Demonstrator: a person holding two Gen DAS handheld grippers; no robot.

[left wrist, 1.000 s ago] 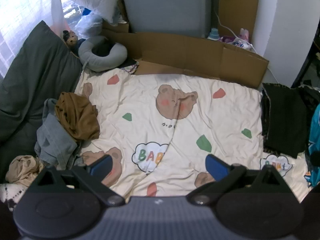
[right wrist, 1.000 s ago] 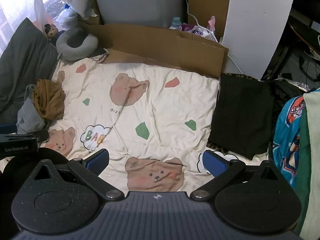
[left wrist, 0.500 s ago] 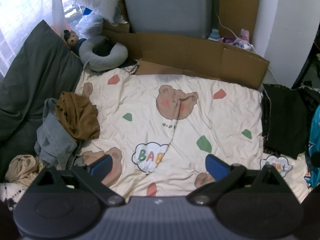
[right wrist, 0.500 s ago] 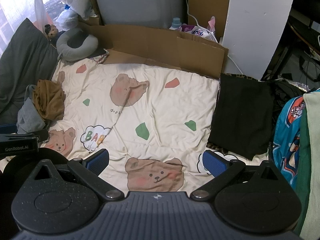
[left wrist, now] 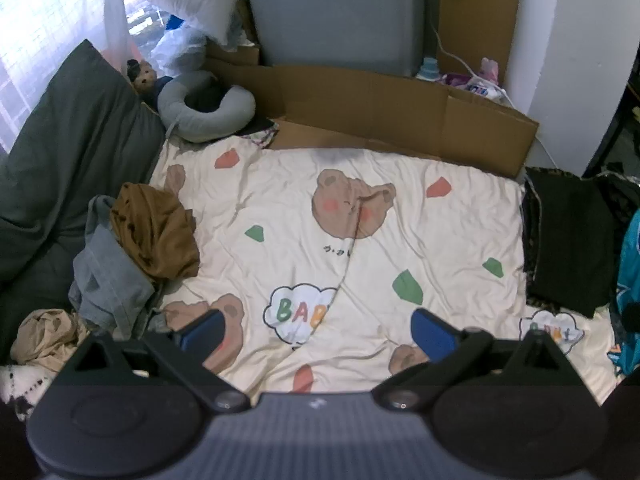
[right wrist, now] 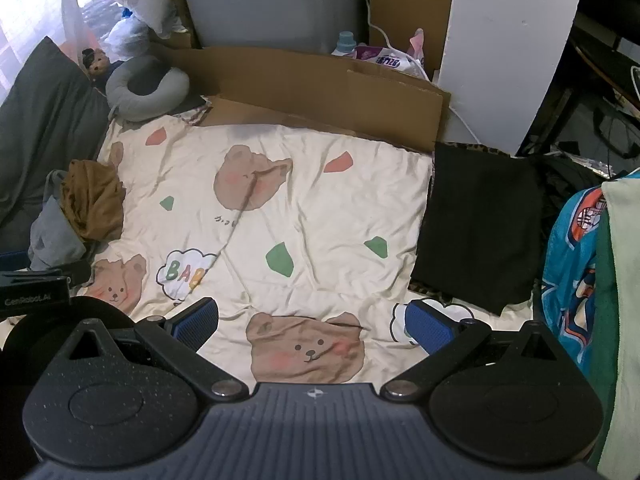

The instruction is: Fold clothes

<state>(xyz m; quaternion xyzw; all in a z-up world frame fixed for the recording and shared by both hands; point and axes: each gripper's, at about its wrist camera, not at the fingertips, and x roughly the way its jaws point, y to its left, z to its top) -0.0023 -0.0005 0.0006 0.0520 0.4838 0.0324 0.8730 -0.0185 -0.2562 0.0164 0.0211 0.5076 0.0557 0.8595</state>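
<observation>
The cream bear-print blanket (left wrist: 360, 240) reads "BAB", the rest lost in a crease; crumpled brown and grey clothes (left wrist: 154, 236) lie at its left edge. Only the right wrist view shows the teal garment (right wrist: 572, 272) fully. Left gripper (left wrist: 318, 330) (labelled "GenRobot.AI") and right gripper (right wrist: 312, 324) hover wide open, empty.

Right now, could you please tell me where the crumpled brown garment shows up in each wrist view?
Left wrist view: brown garment at left-centre, on the grey clothing.
Right wrist view: brown garment at the far left edge of the blanket.
Shared landmark: the grey neck pillow behind it.
</observation>
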